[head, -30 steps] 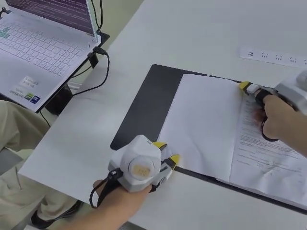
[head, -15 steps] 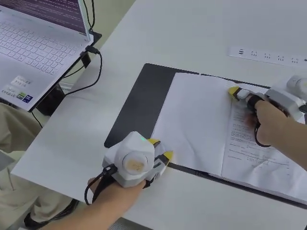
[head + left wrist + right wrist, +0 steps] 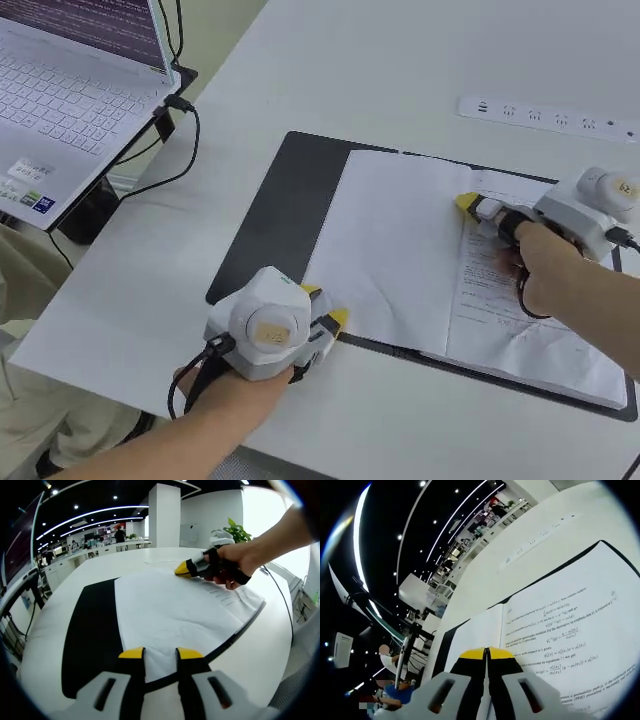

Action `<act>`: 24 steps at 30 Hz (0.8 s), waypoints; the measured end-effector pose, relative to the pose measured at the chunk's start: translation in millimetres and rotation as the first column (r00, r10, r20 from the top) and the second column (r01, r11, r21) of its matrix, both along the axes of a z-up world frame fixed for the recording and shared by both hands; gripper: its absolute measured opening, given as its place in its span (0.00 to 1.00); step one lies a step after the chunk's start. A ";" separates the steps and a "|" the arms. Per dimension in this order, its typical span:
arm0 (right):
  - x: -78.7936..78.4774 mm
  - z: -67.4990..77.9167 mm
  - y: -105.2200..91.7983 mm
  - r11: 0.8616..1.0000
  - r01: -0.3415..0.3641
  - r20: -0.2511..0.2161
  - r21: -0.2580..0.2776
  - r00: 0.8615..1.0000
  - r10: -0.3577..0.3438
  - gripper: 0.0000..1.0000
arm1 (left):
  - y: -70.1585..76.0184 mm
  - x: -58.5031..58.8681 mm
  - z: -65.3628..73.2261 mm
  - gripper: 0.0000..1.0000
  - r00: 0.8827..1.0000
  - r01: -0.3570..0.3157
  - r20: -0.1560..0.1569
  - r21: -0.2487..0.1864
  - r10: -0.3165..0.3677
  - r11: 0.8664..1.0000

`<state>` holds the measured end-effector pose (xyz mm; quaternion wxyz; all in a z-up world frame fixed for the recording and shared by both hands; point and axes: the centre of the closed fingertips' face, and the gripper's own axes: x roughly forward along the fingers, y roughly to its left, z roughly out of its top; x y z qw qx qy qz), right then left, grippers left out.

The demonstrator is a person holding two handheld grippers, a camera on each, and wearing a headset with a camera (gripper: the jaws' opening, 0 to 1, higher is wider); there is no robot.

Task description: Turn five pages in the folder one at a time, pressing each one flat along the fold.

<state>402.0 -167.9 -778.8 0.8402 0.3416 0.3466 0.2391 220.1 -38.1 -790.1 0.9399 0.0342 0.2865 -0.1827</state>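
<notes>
The left gripper [image 3: 325, 305] is resting at the near edge of the open black folder [image 3: 285, 210]. Its yellow tips are standing a narrow gap apart, with nothing caught between them. The blank turned sheet [image 3: 390, 240] is spreading away straight ahead of those tips.

The right gripper [image 3: 468, 204] is sitting with its jaws closed tight against each other and gripping nothing. Its tips are lying on the fold [image 3: 456, 290], with the blank sheet to their left and the printed page [image 3: 560, 630] to their right.

The right gripper view is showing that page's lines of text and equations, though they are too small to read with certainty. The left gripper view is showing a hand [image 3: 235, 562] wrapping the right gripper, far ahead across the sheet. The head view is taking in a laptop [image 3: 70, 90] well off to the left gripper's left, and a power strip [image 3: 545, 117] beyond the right gripper.
</notes>
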 end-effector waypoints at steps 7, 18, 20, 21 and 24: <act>-16.3 2.1 1.2 1.000 -0.022 0.001 0.000 1.000 0.022 0.00 | 0.1 0.3 -0.6 0.22 1.000 0.002 0.001 0.002 -0.002 1.000; -39.6 3.2 1.7 0.999 -0.039 -0.005 0.005 0.999 0.039 0.00 | -0.3 0.4 -1.1 0.23 1.000 0.005 -0.004 0.008 -0.005 1.000; -42.0 3.1 1.6 0.999 -0.042 -0.010 0.009 0.999 0.042 0.00 | -0.2 0.7 -1.5 0.23 1.000 0.006 -0.004 0.008 -0.006 1.000; -44.2 3.0 1.4 0.999 -0.044 -0.010 0.008 0.999 0.044 0.00 | -0.2 0.7 -1.7 0.23 1.000 0.006 -0.004 0.009 -0.006 1.000; -48.5 2.8 0.8 0.999 -0.046 -0.014 0.010 0.999 0.046 0.00 | -0.1 1.0 -2.2 0.23 1.000 0.007 -0.003 0.009 -0.007 1.000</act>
